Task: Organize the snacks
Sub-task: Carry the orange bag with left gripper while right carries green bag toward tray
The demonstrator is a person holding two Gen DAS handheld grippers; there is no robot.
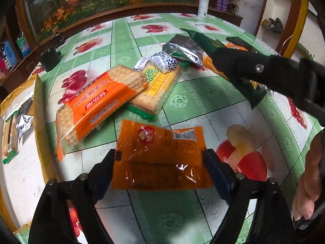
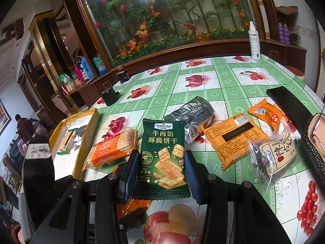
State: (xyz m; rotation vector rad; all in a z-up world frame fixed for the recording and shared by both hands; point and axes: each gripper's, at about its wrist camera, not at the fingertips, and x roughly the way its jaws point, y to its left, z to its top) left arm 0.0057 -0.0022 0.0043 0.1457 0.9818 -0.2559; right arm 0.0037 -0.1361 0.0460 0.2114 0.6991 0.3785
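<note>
In the left wrist view, an orange snack packet (image 1: 162, 156) is seen between the two pads of the left gripper (image 1: 160, 174). The jaws are spread wide, and both pads sit right at the packet's side edges; whether it is truly pinched cannot be told. The packet's long side runs from 9 o'clock to 3 o'clock, and its top points to 12 o'clock. At 10 o'clock a cracker pack (image 1: 97, 105) is laid slanting, from low left up to high right. Farther left, a yellow box (image 1: 38, 109) is seen with snacks inside. At 2 o'clock the right gripper (image 1: 239, 69) is found with a green packet (image 1: 205, 40). Bare tablecloth (image 1: 203, 97) is left between the two tools.

In the right wrist view, the green packet (image 2: 163, 158) is pinched between the pads of the right gripper (image 2: 162, 174). It is held upright, with its long side from 6 o'clock to 12 o'clock. A silver bag (image 2: 195, 118) is seen at 1 o'clock and a flat orange pack (image 2: 233, 138) at 3 o'clock. The yellow box (image 2: 89, 134) is set at 9 o'clock. Much open table is seen toward 12 o'clock.
</note>
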